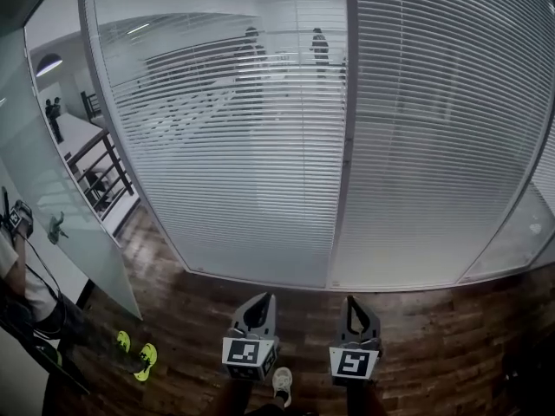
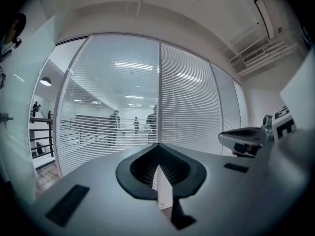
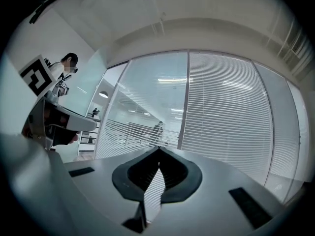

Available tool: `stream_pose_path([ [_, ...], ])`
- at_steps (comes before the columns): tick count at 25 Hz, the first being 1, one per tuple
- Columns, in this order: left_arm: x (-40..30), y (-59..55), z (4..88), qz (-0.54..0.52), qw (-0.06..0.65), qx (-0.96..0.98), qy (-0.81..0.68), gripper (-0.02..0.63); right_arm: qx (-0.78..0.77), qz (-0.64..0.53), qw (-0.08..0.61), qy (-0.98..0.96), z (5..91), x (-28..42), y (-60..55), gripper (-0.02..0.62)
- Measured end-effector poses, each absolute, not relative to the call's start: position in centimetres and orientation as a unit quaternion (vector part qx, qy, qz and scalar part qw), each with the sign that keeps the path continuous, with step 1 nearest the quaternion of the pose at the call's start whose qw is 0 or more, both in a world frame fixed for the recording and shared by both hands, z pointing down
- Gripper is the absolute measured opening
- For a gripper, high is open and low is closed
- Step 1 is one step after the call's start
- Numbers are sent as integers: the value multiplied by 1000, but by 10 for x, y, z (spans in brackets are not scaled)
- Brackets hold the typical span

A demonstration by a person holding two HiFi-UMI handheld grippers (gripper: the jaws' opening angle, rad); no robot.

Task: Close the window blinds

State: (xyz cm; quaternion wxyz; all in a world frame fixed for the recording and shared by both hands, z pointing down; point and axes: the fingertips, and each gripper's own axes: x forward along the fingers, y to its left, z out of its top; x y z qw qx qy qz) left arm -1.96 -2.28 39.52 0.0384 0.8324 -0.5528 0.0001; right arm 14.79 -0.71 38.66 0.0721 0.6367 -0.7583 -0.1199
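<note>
we hold both tools level, side by side and near each other, pointing at a glazed partition. the left gripper (image 1: 260, 300) has its jaws closed. in the left gripper view the two tips meet at a point and nothing sits between them. only a narrow sliver of light shows lower down, between the finger bodies. the right gripper (image 1: 353, 303) is in the same condition, with its tips together and empty. each tool carries its marker cube (image 1: 250, 352) at the rear, nearest to us.

the blinds, which are the task's thing, hang ahead of both tools. they are well apart from the tips, with no contact.

- ahead of the left gripper and off to its left hangs the left blind (image 1: 217, 163). its slats stand open enough that we see through it.
- ahead of the right gripper and off to its right hangs the right blind (image 1: 434, 128). its slats lie flatter and the panel reads almost opaque.
- a vertical frame post (image 1: 341, 189) divides the two blinds. in the left gripper view it lines up with the closed tips. in the right gripper view it stands slightly to the right of them.

beyond the left blind, past the glass, two people (image 1: 250, 50) stand by a railing. below both tools lies a wooden floor (image 1: 434, 319). far to the left of the left gripper stands a bystander (image 1: 39, 297) in yellow-green shoes (image 1: 139, 354), beside a pale glass panel (image 1: 52, 172).
</note>
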Motion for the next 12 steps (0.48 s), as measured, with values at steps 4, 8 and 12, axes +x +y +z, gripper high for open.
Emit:
stream_pose_path([
  [4, -27, -51, 398, 13, 38, 828, -559, 0, 635, -101, 65, -763, 391, 146, -35, 3],
  [8, -31, -81, 402, 10, 37, 830, -557, 0, 635, -75, 59, -766, 403, 142, -62, 3],
  [12, -39, -111, 413, 12, 32, 828, -559, 0, 640, -47, 52, -765, 414, 141, -90, 3],
])
